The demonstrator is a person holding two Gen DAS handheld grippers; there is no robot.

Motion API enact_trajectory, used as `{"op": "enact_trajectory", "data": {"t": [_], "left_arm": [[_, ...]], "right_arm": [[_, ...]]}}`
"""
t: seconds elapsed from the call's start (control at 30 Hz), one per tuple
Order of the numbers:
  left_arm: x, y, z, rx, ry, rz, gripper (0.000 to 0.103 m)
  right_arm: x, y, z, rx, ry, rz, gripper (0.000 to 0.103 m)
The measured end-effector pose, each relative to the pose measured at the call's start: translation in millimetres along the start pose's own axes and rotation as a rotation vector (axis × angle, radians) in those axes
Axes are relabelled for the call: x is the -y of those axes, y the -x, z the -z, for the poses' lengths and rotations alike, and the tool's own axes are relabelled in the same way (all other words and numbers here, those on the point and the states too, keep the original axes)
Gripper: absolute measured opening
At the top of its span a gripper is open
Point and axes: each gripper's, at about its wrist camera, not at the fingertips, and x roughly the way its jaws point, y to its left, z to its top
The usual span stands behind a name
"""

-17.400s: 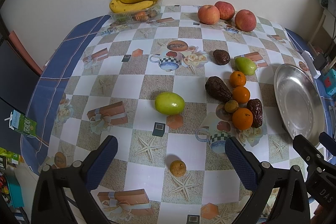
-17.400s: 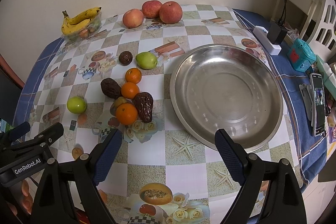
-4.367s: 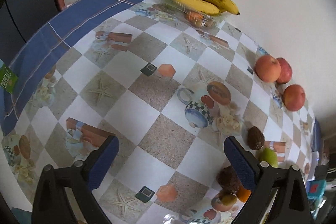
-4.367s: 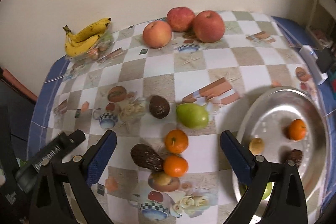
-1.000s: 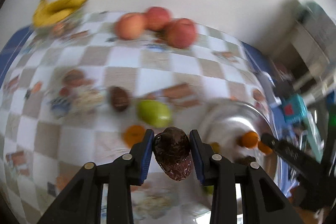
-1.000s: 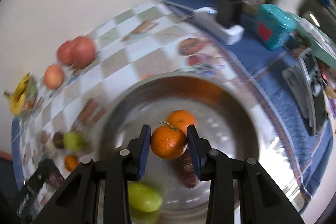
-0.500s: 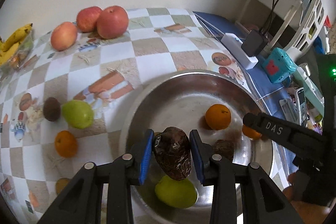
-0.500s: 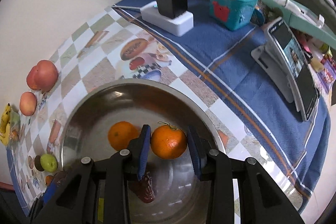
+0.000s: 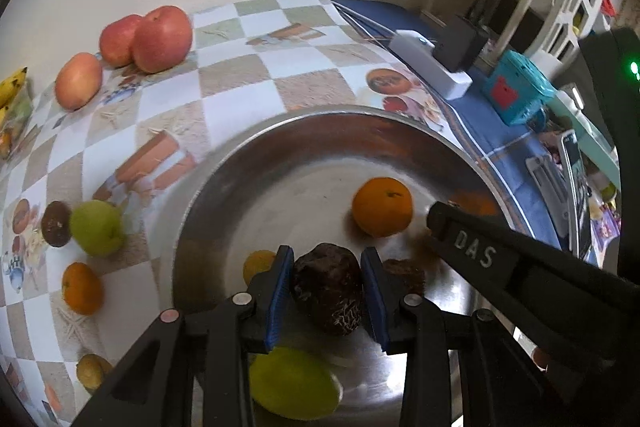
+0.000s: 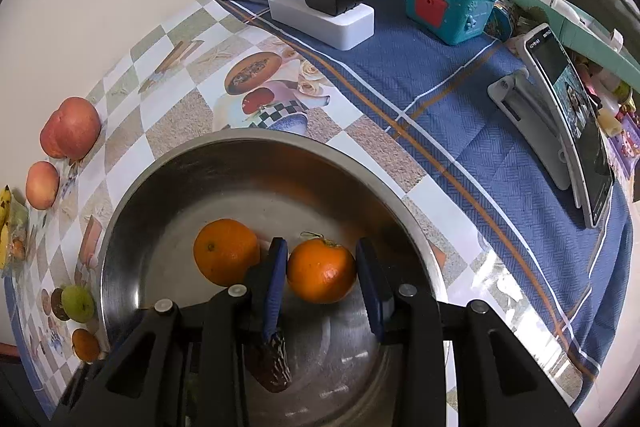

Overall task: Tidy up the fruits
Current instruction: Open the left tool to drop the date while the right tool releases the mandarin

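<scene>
Both grippers lowered over tray (image 9: 224, 179) | left gripper (image 9: 327, 287) clamps date (image 9: 328, 293) | right gripper (image 10: 321, 279) clamps orange (image 10: 321, 275)

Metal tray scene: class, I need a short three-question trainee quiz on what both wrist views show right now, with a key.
1. True or false: the right gripper holds a banana.
2. What does the left gripper grip above the metal tray? A) green fruit B) dark wrinkled fruit C) apple
3. Fill in: three ___ sit near the wall.

Key:
1. False, it holds an orange.
2. B, the dark wrinkled fruit.
3. Apples.
</scene>
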Motion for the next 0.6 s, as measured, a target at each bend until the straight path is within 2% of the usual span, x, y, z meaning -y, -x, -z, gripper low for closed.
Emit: {"op": "enact_trajectory", "data": {"t": [0.6], "left_arm": [[-10.6, -9.3, 5.3, -0.057, 0.070, 0.034, 0.038]], "right_arm": [[0.0, -0.4, -0.1, -0.012, -0.002, -0.005, 0.038]]}}
